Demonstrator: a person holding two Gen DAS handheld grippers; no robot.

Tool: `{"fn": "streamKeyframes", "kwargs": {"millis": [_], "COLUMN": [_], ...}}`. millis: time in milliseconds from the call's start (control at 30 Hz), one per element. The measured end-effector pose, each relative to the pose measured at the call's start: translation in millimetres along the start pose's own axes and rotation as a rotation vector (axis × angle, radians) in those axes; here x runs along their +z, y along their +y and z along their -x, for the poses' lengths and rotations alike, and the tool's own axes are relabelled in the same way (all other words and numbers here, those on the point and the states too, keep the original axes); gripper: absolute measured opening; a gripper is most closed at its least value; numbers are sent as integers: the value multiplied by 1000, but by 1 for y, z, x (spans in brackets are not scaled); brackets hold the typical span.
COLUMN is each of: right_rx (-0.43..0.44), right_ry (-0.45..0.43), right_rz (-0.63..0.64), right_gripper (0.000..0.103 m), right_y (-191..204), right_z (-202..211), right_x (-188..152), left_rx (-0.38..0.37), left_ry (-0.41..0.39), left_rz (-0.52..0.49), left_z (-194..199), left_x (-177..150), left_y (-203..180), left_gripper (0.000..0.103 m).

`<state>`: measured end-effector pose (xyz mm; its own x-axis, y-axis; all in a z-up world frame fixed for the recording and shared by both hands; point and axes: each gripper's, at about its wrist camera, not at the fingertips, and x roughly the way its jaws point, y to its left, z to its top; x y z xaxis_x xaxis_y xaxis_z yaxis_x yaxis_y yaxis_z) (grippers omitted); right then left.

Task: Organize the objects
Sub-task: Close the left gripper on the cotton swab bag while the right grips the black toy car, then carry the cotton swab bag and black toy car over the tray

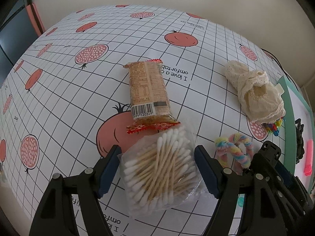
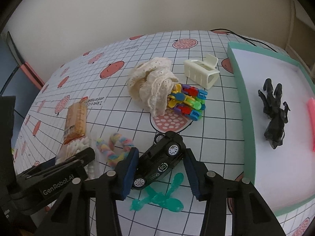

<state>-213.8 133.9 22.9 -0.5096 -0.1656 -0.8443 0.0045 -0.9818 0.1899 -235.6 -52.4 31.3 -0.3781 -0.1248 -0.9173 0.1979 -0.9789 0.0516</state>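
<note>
Left gripper (image 1: 157, 169) is clamped on a clear plastic bag of wooden cotton swabs (image 1: 159, 171), both blue pads pressing the bag's sides, the bag low over the grid-pattern pomegranate-print tablecloth (image 1: 78, 90). Just beyond the bag lies an orange-brown wrapped biscuit packet (image 1: 149, 92) with barcode facing up, its red crimped end touching the bag's far edge. Right of the bag sits a pastel rainbow twisted fuzzy hair tie (image 1: 234, 153). Right gripper (image 2: 160, 169) grips a black toy car (image 2: 161, 161) tilted on its side, wheels facing the camera, front end down between the pads. Under the car on the cloth lie translucent teal plastic spoons (image 2: 159, 198), crossed over each other. Farther back a cream lace fabric bundle (image 2: 151, 82) rests partly over a stack of multicolour plastic clips (image 2: 187, 102); beside them a cream plastic hair claw clip (image 2: 202, 72). At right a teal-rimmed white tray (image 2: 242, 90) holds a black lacy piece (image 2: 275, 114) and a pink strip (image 2: 311, 114), cut off by the frame edge.
</note>
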Motion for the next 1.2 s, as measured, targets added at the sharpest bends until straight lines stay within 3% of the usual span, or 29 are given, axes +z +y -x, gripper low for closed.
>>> {"fn": "streamKeyframes", "kwargs": {"millis": [133,667,1200], "right_rx": [13,36,60], "right_ry": [-21,-59,-102], "right_rz": [-12,-1,-22], "right_gripper": [40,40,40], "right_y": [-2,0,-13], "right_z": [4,14,32], "right_x": [2,6,11], "left_rx": [-2,-38,-72], "left_ry": [0,7,-35], "left_rz": [0,33,104], "left_z": [0,6,25], "left_x": [0,0,10], "left_y": [0,2,8], "left_gripper": [77,60,58]}}
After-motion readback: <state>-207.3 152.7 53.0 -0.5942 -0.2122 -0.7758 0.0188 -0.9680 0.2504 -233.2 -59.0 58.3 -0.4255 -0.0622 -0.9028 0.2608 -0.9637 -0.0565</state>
